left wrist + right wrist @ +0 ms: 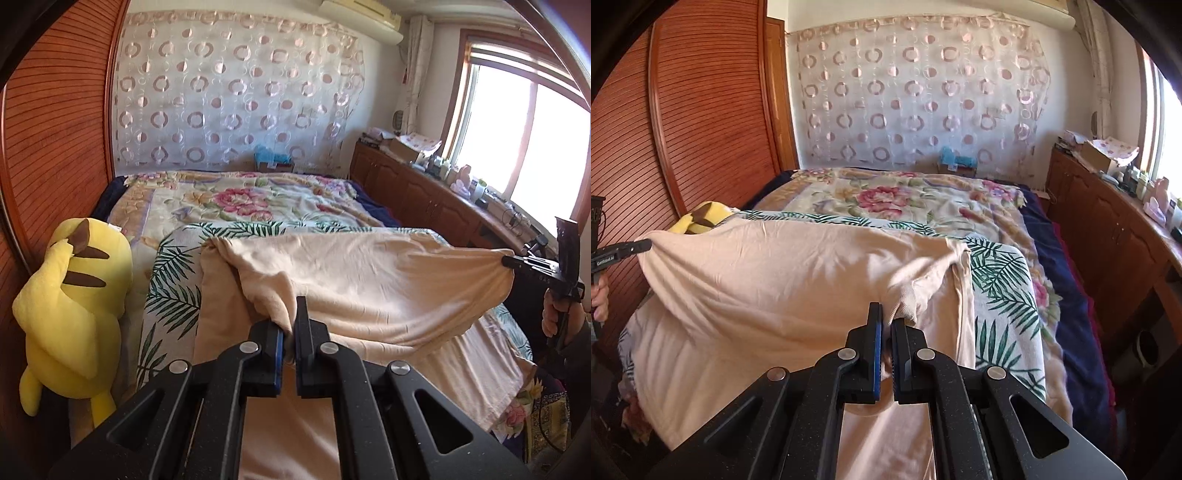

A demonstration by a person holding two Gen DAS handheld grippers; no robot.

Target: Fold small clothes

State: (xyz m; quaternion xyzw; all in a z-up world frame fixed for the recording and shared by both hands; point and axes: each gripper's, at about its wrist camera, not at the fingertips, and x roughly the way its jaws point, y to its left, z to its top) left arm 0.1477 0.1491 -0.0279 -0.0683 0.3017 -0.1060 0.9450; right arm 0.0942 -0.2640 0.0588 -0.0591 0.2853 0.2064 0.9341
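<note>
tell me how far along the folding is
Done: both grips are made. The left gripper and right gripper are each shut on an edge of the beige garment.
In hand: that edge hangs raised between them above the leaf-print cloth, while the rest of the garment lies on it.
Left: no finished fold shows; the raised edge still has to be laid over and flattened.

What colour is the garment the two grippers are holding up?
Pale peach-beige garment, plain with no print; the right wrist view shows it best.
</note>
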